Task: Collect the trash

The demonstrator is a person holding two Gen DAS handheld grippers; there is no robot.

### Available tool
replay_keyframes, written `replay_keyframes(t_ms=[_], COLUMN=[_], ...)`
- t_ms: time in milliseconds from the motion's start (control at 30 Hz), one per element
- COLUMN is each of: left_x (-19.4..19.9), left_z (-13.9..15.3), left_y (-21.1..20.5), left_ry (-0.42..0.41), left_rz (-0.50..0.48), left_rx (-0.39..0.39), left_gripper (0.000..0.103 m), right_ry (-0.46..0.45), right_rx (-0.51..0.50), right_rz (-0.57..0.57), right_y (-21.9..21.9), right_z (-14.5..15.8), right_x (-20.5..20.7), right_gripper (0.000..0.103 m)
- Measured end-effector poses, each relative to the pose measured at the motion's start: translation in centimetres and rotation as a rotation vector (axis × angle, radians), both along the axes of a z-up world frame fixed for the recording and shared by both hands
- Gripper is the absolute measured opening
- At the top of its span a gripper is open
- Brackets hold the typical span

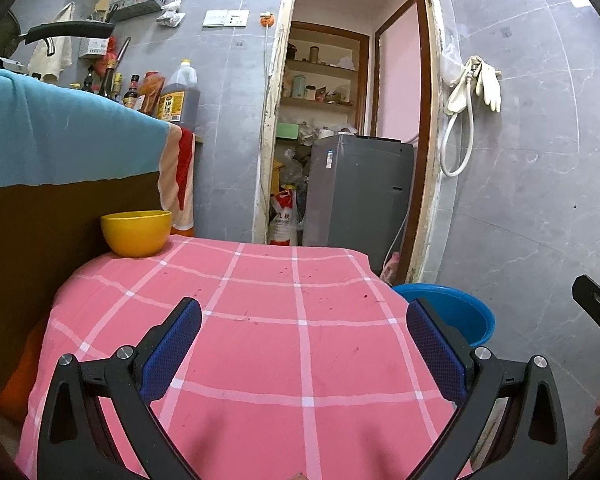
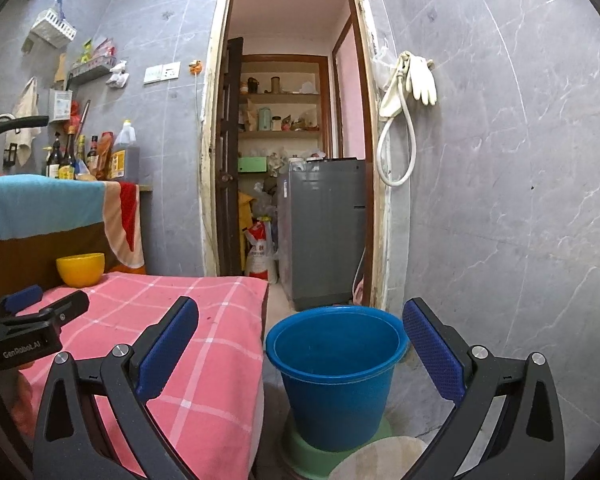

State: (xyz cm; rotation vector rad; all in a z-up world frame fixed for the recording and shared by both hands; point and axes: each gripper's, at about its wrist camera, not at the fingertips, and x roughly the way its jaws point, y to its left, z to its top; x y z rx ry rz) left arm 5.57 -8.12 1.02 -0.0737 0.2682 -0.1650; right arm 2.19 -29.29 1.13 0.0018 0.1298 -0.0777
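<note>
Trash isn't visible on pink checked tablecloth, both my tongs, left gripper & right gripper, spread apart w/ nothing held, so next I'd guess: scan for scraps, drop in round blue plastic bucket.

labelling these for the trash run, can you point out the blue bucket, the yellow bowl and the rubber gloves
blue bucket [image 2: 340,404]: right wrist view, on its front wall.
yellow bowl [image 1: 135,236]: left wrist view, on its outer side.
rubber gloves [image 2: 422,80]: right wrist view, on the palm of the hanging glove.
</note>
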Motion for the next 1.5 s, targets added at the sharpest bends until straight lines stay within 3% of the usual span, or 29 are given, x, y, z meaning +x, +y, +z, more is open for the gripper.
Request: replay_keyframes(t_ms=[1500], left_x=[-1.5], left_z=[-0.7], left_y=[-0.6], left_ry=[-0.039], left_rz=[-0.007], left_rx=[0.041], left_gripper=[0.101], right_ry=[0.022], right_rx=[0.016], right_rz=[-0.026], right_y=[-0.3], right_z=[-1.0], right_x=[-0.5], right_gripper=[0.103])
